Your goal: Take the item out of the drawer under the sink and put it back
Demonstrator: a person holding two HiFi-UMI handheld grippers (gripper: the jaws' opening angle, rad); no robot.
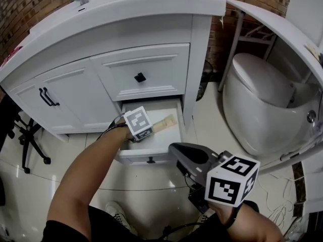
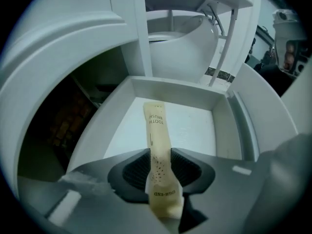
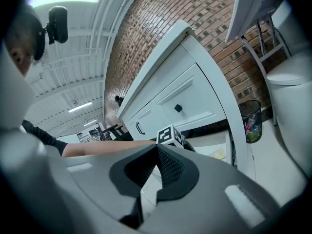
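Observation:
The bottom drawer (image 1: 174, 135) under the sink stands pulled out. A cream toothbrush packet (image 1: 165, 123) lies in it, its far end resting on the white drawer floor (image 2: 195, 126). My left gripper (image 1: 147, 131) reaches down into the drawer. In the left gripper view the packet (image 2: 158, 145) runs between the jaws of the left gripper (image 2: 161, 168), which stand open and slack beside it. My right gripper (image 1: 172, 148) hovers in front of the drawer, shut and empty. In the right gripper view the pads of the right gripper (image 3: 157, 152) meet, with the left gripper's marker cube (image 3: 170, 135) beyond them.
Above the open drawer is a shut drawer with a black knob (image 1: 140, 77), and to the left a cabinet door with black handles (image 1: 48, 97). A white toilet (image 1: 262, 100) stands at the right. A black chair base (image 1: 28, 140) is at the far left, and a waste bin (image 3: 249, 121) beside the cabinet.

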